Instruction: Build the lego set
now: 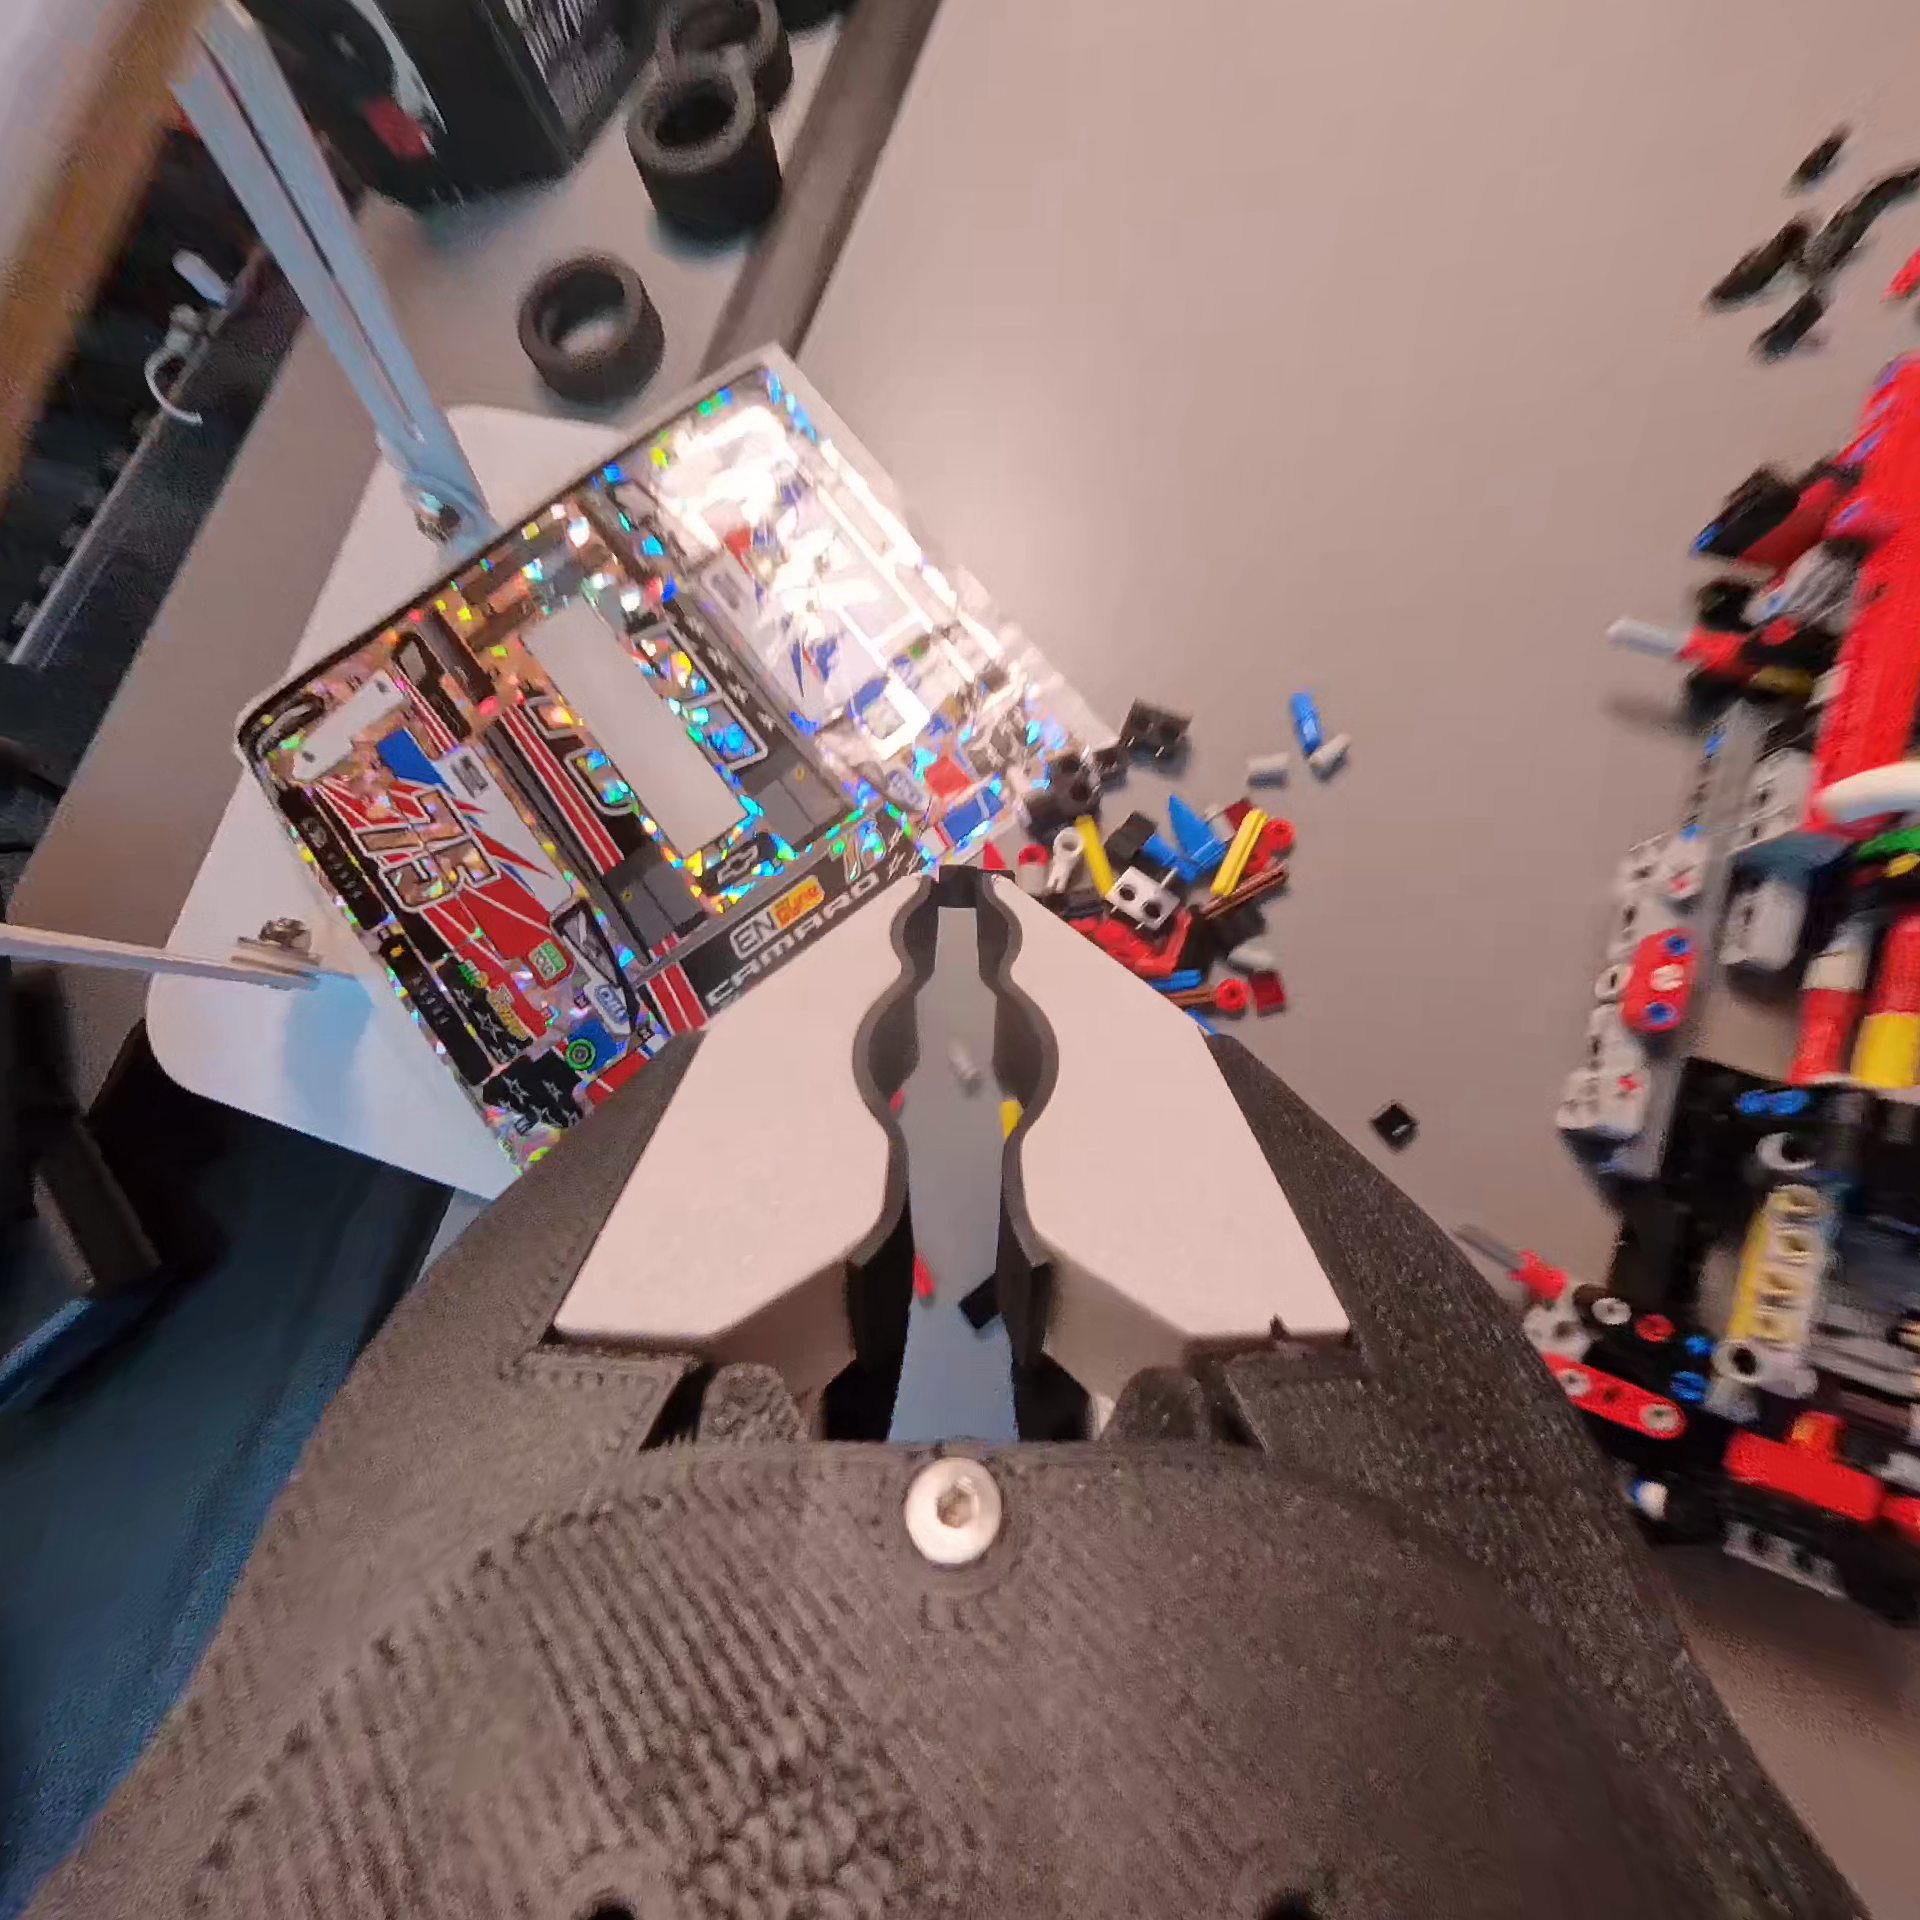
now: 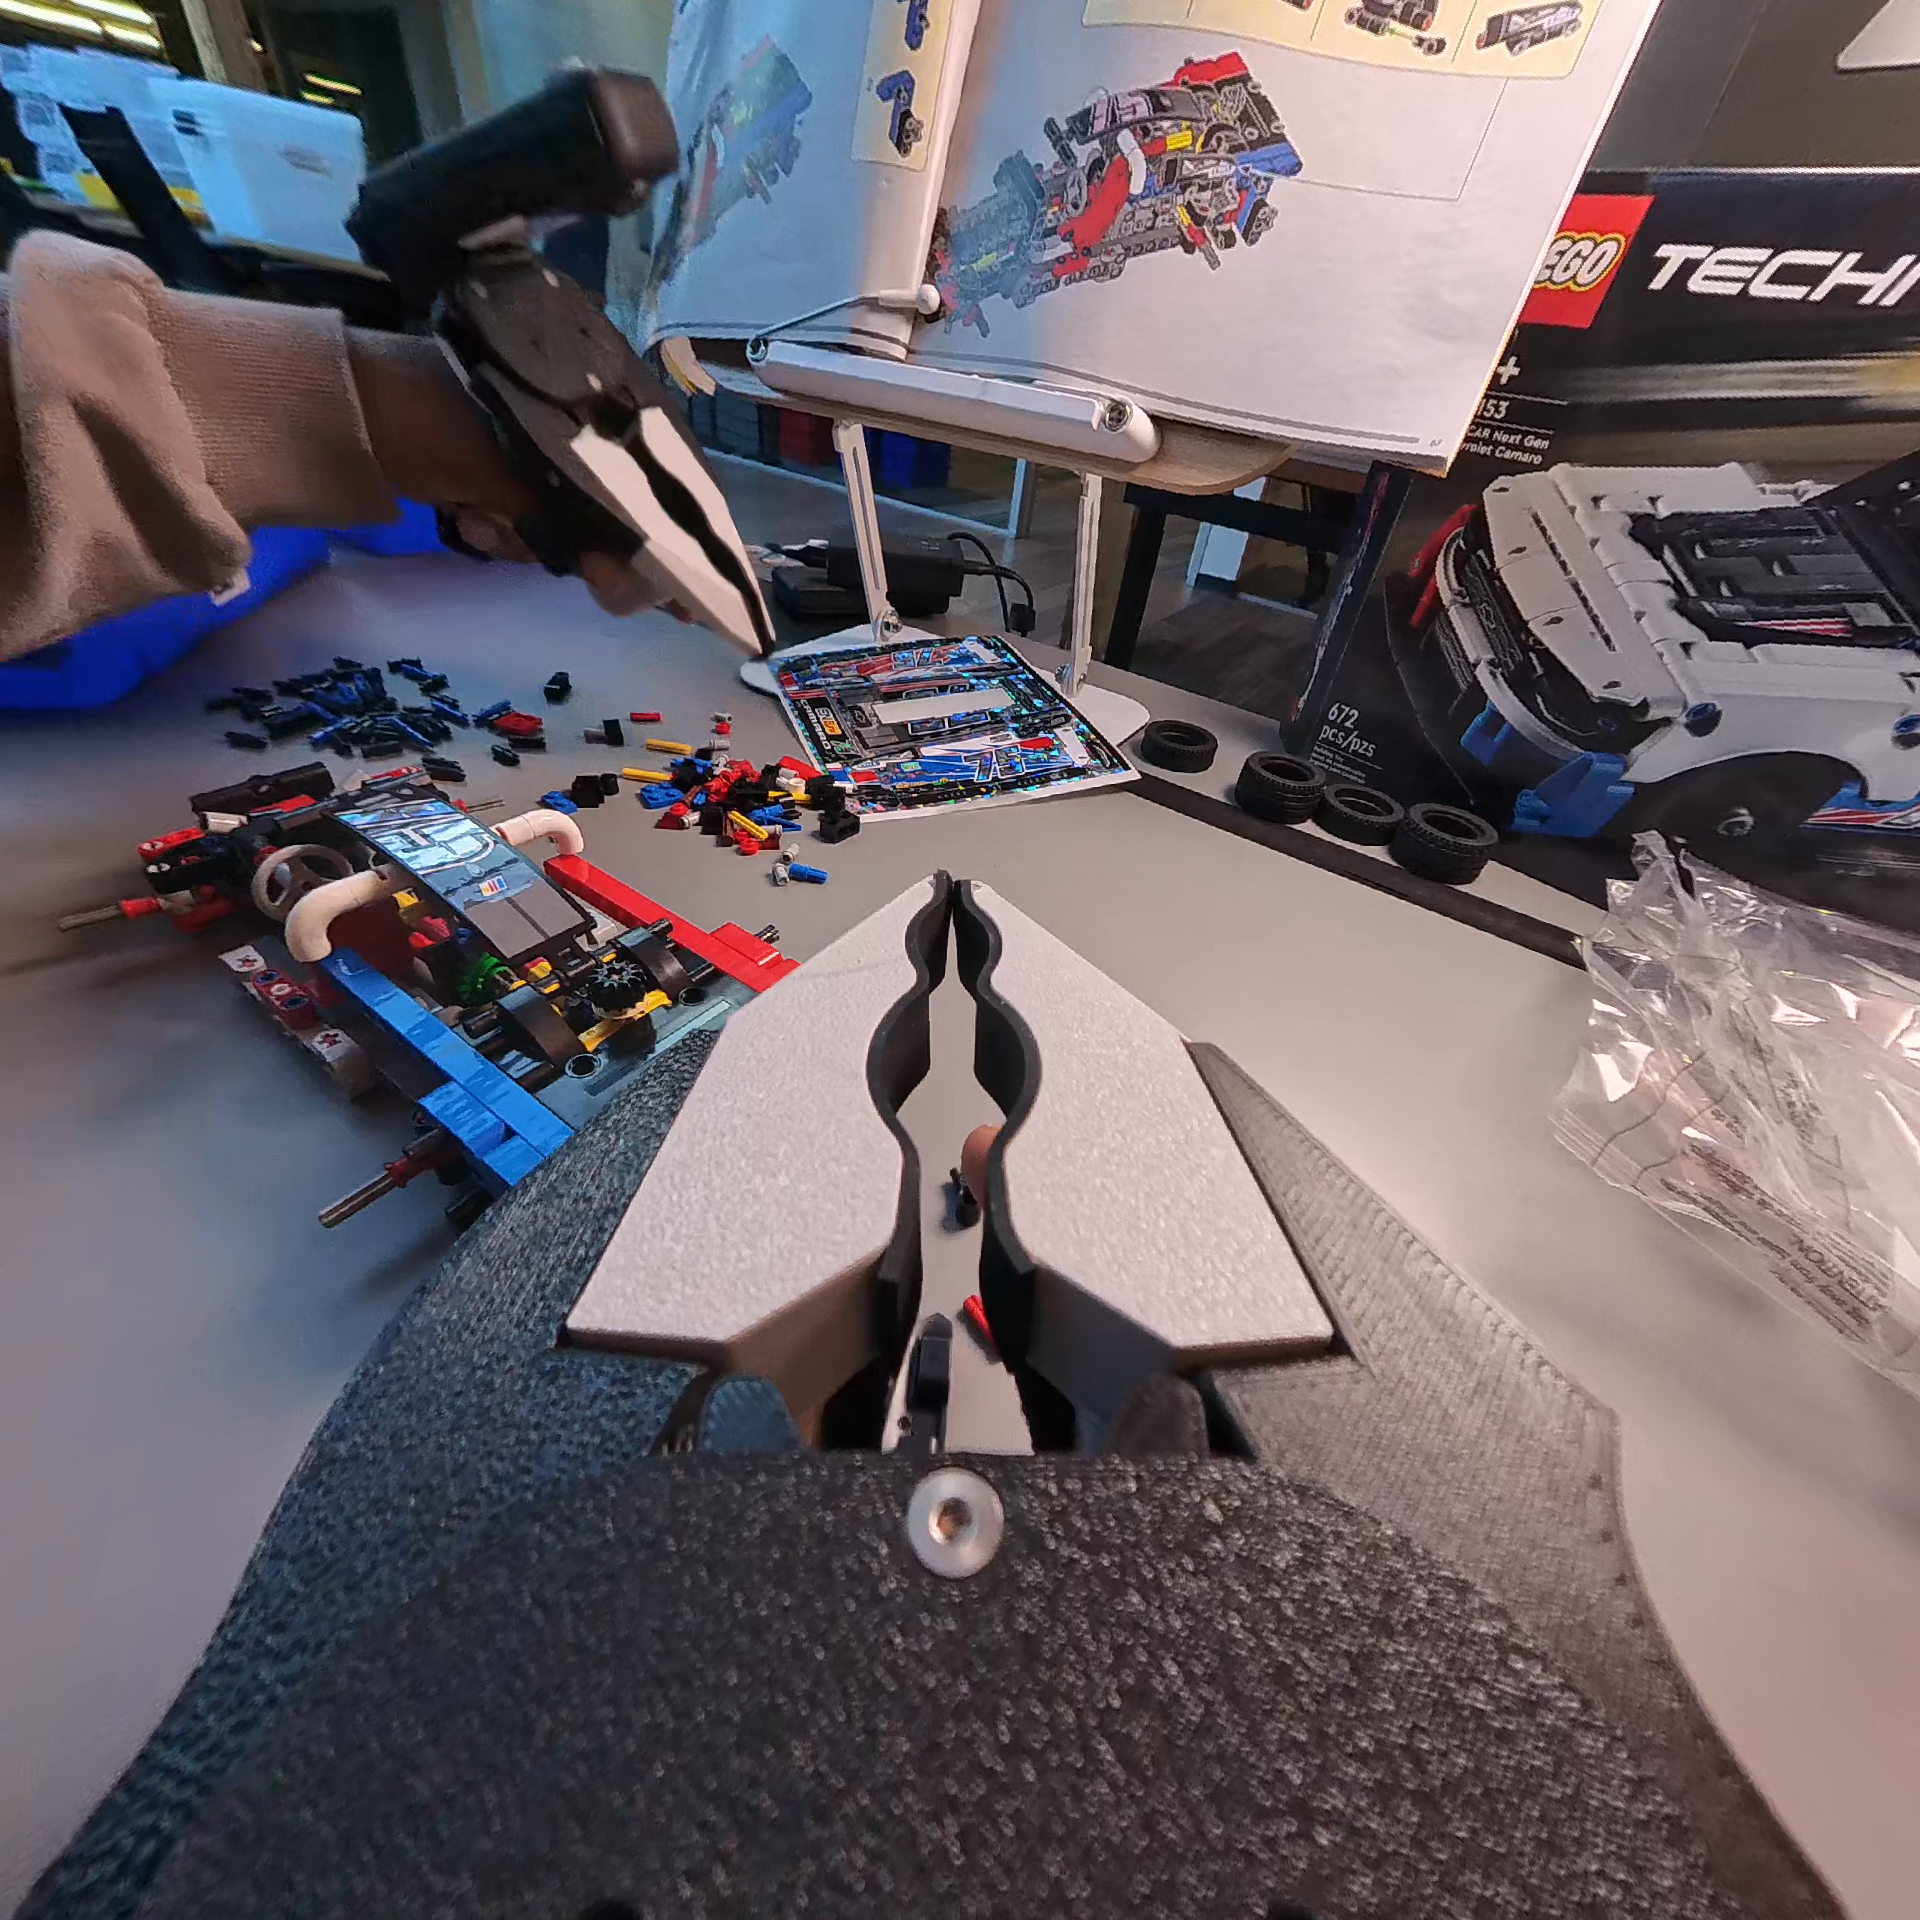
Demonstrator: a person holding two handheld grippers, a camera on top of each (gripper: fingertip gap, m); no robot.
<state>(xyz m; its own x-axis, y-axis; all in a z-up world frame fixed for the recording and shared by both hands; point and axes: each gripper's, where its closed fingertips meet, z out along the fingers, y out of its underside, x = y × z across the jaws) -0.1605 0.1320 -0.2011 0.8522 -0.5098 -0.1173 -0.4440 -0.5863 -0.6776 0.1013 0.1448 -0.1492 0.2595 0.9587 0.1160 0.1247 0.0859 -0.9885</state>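
Observation:
A shiny sticker sheet [image 1: 623, 779] lies partly on the white base of a book stand; it also shows in the right wrist view [image 2: 935, 727]. My left gripper [image 1: 961, 885] is shut, its tips at the sheet's near corner; I cannot tell if it pinches the sheet. It also shows in the right wrist view [image 2: 764, 644], tips down on that corner. The part-built red, blue and black car [image 2: 436, 935] lies on the grey table, and at the right in the left wrist view [image 1: 1818, 935]. My right gripper [image 2: 951, 883] is shut and empty above bare table.
A pile of small loose pieces [image 2: 727, 795] lies between the car and the sheet, and dark pins [image 2: 353, 707] lie farther left. Several black tyres [image 2: 1361, 810], the set's box [image 2: 1662, 520], the open instruction booklet [image 2: 1143, 208] on its stand and crumpled plastic bags [image 2: 1766, 1091] stand to the right.

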